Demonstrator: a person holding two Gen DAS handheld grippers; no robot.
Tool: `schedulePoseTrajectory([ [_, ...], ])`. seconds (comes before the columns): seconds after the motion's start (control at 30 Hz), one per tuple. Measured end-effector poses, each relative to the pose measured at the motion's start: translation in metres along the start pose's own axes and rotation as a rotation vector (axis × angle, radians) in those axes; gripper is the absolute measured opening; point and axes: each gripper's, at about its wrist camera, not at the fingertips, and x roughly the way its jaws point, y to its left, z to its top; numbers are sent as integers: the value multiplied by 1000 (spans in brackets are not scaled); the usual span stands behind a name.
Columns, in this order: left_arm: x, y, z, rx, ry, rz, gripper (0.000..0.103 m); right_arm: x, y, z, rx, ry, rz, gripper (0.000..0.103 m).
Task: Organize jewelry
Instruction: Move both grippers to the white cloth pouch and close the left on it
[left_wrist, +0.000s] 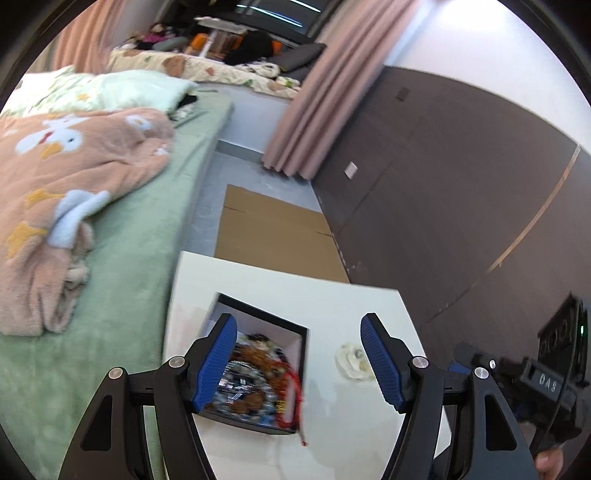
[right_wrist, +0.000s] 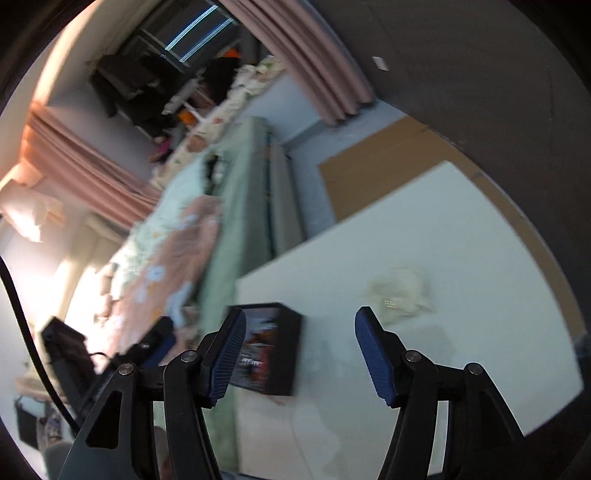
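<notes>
Both tongs (left_wrist: 299, 363) (right_wrist: 300, 356) gape empty (blue pads apart) above the jewelry box (left_wrist: 258, 373).

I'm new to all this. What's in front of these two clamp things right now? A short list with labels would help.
surface: white table
box: black box, open, full of tangled jewelry
loose item: pale pouch lying on the table beside the box
left gripper: open, holding nothing, over the box
right gripper: open, holding nothing
background: bed with a peach blanket
</notes>
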Motion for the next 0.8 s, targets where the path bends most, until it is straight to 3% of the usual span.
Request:
schedulePoseTrajectory([
  [0.17, 15, -30, -13, 78, 24, 9, 70, -10, -27, 11, 20, 8, 11, 63],
  [0.33, 30, -48, -20, 120, 36, 20, 70, -14, -43, 20, 20, 17, -29, 81],
  [0.7, 75, -77, -29, 184, 115, 57, 75, -26, -88, 35, 80, 26, -80, 83],
  [0.8, 86, -79, -32, 187, 127, 64, 78, -30, -98, 43, 101, 6, -97, 91],
])
